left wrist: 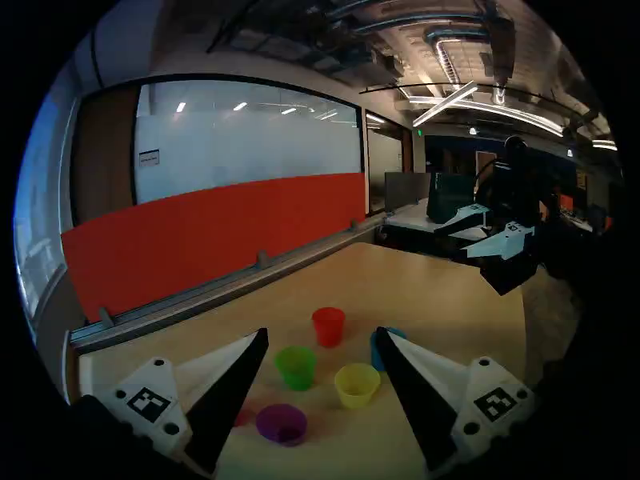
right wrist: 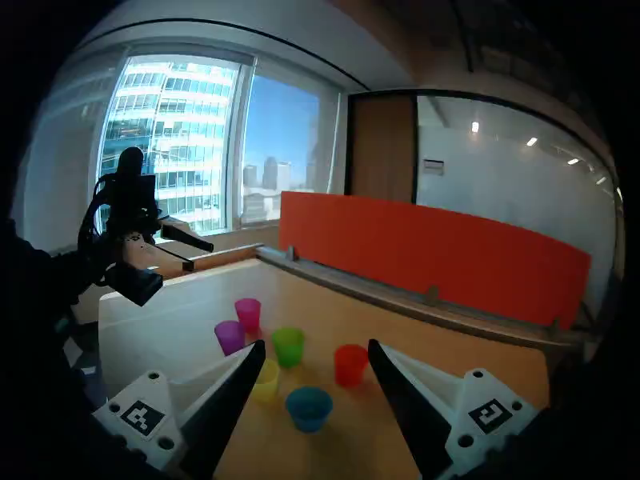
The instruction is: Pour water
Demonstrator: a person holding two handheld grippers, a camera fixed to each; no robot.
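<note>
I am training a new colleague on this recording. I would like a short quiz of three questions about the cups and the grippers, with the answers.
1. True or false: the left hand-held gripper and the right hand-held gripper are both open and hold nothing.
2. How many cups stand on the table?
3. Fill in: in the right gripper view, the cup nearest the camera is ____.
Key: 1 true. 2 six. 3 the blue cup.
</note>
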